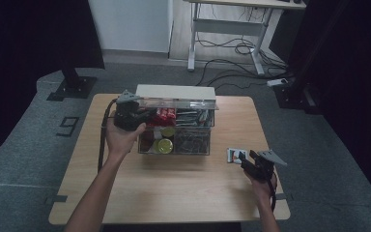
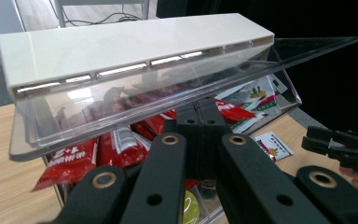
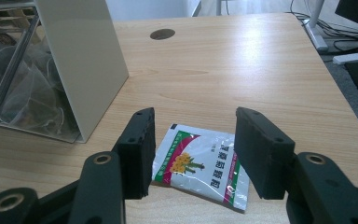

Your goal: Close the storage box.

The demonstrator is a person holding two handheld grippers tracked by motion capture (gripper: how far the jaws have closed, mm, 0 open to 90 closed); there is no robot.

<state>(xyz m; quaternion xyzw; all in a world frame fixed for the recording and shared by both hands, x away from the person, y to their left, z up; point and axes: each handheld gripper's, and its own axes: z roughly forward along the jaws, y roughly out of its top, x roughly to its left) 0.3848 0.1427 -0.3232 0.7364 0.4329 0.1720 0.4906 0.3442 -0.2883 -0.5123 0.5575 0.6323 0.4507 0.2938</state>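
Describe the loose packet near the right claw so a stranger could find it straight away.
Start at the clear plastic organiser box with a cream lid in the middle of the light wooden table. Off its right end, a flat white sachet with a green-and-red border and yellow flowers lies alone on bare wood, between the open right claw jaws.

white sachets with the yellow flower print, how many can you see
2 for sure: one sachet flat on the table between the right gripper's open jaws, one sachet in the box at its far end under the raised clear lid. More may be hidden beneath.
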